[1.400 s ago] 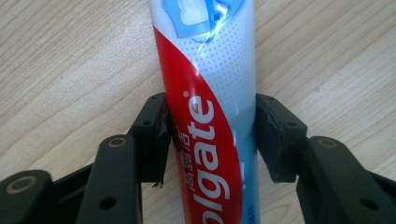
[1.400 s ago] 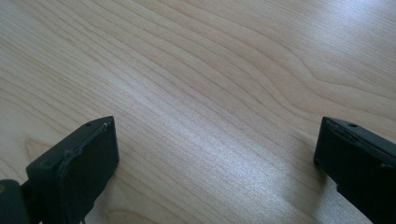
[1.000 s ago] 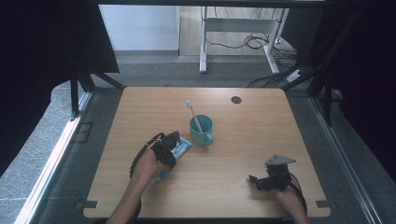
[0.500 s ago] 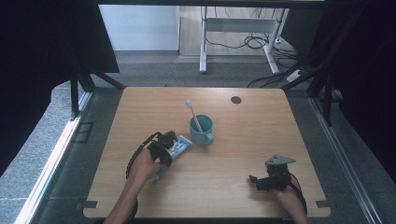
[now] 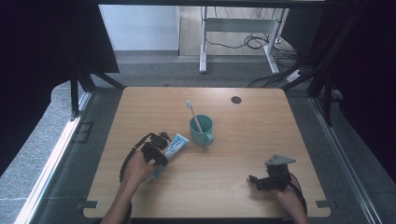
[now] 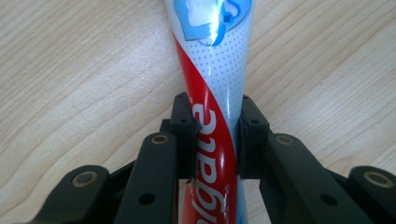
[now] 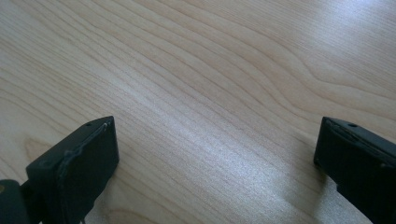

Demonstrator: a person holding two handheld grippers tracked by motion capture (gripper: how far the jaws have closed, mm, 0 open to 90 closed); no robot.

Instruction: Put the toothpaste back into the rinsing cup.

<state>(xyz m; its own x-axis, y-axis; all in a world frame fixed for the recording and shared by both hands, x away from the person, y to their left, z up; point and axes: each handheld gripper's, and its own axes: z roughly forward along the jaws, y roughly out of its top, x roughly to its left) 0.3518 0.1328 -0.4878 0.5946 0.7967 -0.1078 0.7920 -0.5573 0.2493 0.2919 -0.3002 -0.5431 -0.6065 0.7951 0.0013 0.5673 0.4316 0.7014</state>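
Note:
A red, white and blue toothpaste tube (image 5: 174, 144) (image 6: 212, 70) lies slanted on the wooden table (image 5: 261, 126), left of a teal cup (image 5: 201, 131). A white toothbrush (image 5: 193, 112) stands in the cup. My left gripper (image 5: 161, 145) (image 6: 215, 109) is shut on the tube's middle, its pads (image 6: 186, 126) pressing both sides. The tube's far end points toward the cup without touching it. At the near right, my right gripper (image 5: 254, 182) (image 7: 217, 135) rests low over bare wood, open, nothing between its fingers (image 7: 88, 154).
A small dark round disc (image 5: 236, 99) sits near the table's far edge. Beyond the table, a metal desk frame (image 5: 203, 44) and cables (image 5: 254, 42) stand on the floor. Black frame legs (image 5: 77, 88) flank the table.
My left gripper has shifted a little to the left with the toothpaste tube in it, away from the cup. The right gripper has stayed still.

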